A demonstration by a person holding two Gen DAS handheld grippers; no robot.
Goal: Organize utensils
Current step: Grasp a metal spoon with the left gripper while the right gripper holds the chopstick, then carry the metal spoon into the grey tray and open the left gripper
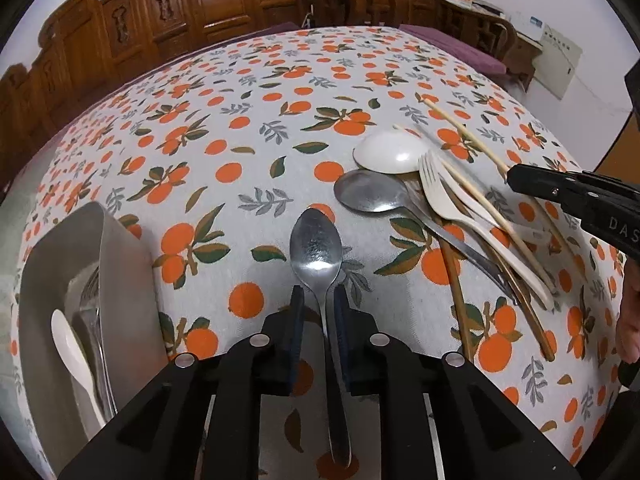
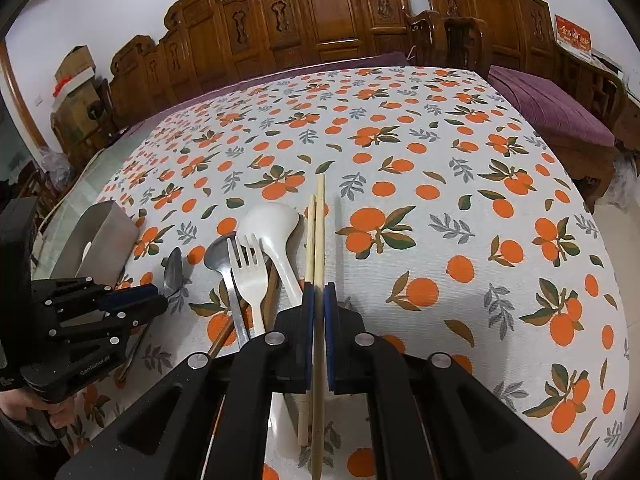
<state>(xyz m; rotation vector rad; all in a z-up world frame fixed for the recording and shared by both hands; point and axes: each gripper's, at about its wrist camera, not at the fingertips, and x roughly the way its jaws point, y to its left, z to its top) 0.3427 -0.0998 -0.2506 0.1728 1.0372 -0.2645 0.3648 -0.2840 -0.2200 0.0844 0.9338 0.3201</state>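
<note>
Left gripper (image 1: 319,300) pinches the shiny steel spoon (image 1: 317,246) off-centre, right gripper (image 2: 319,300) clamps one pale bamboo chopstick (image 2: 319,280); either may swivel and slip.

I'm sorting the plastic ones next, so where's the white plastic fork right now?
The white plastic fork lies in the utensil pile, atop the steel spoon, left of the white plastic spoon, right of the metal holder.
</note>
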